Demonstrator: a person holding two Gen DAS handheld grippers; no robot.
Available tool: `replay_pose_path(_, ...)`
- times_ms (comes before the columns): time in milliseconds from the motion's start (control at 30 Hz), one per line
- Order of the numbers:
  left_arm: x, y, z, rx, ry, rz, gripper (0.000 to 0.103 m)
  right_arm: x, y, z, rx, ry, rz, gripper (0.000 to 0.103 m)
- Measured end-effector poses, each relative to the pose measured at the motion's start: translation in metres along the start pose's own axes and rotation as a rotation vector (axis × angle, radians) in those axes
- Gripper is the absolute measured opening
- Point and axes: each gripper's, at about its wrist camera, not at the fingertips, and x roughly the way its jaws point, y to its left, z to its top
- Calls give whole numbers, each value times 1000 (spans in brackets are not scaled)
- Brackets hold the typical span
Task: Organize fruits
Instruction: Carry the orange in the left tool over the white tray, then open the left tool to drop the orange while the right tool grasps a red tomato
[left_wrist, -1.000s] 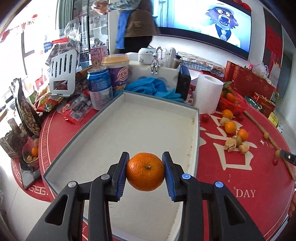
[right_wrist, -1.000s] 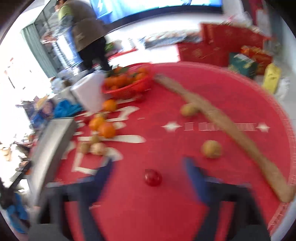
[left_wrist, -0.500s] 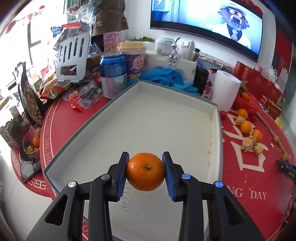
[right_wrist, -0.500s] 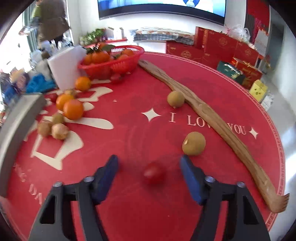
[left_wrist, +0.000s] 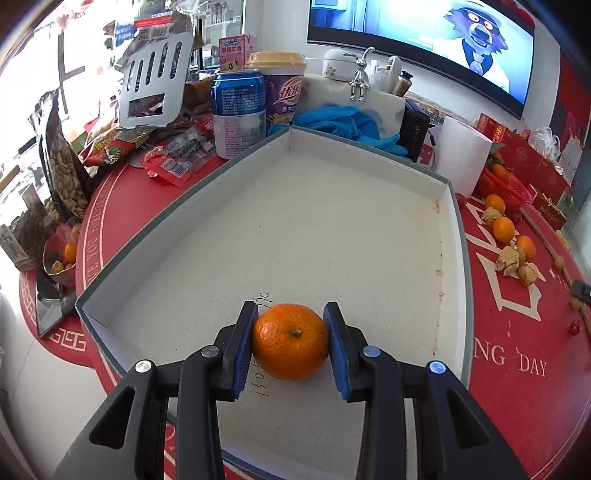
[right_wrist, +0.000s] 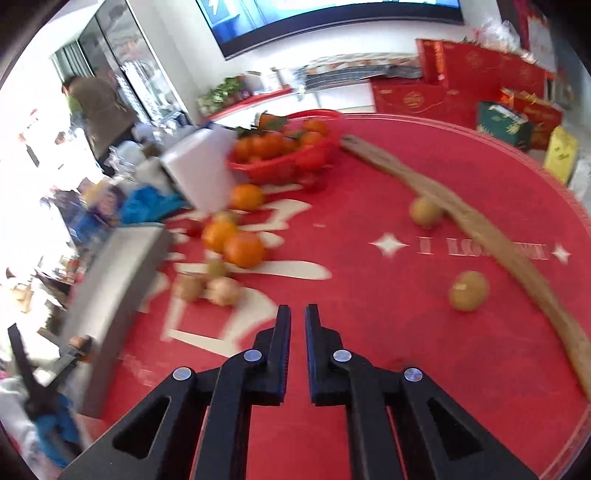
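A: Left gripper (left_wrist: 290, 345)?
B: Angled down, lower than before, clamping the orange (left_wrist: 290, 341) over the box (left_wrist: 452, 236).
A: Right gripper (right_wrist: 297, 325)?
B: Just closed, nothing visible between; the red fruit it straddled is gone.

Round red tabletop (left_wrist: 517, 391) carries: open grey box (left_wrist: 452, 206) directly ahead of left tongs, drink can (left_wrist: 238, 110) beyond it, loose oranges (right_wrist: 243, 249), red fruit basket (right_wrist: 280, 168) and long wooden stick (right_wrist: 491, 236) ahead of right tongs.
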Motion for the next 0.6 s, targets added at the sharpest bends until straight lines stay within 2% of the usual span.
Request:
replay_pose_path(100,-3,-3,-3,2,-11,9,40,-3,-12,2,53,4,-6,10)
replay_pose_path(200,-4,-7,-5,3,-16,19,40,-5,-25,-1,61,6,-63,10)
replay_pose_path(333,-7,-13,-9,-5,-18,25,40,-2,-42,-7,47,36,-185,10)
replay_pose_path(433,-11,-18,-14,2,-24,36,40,-4,-50,-15,43,36,-211,13)
replay_pose_path(467,-12,-19,-16,5,-27,40,40,-5,-50,-18,33,36,-217,19)
replay_pose_path(533,-13,-20,-17,7,-30,46,40,-8,-48,-22,16,17,-205,66)
replay_pose_path(600,-13,-20,-17,6,-28,46,40,-11,-42,-27,-20,-6,-240,69)
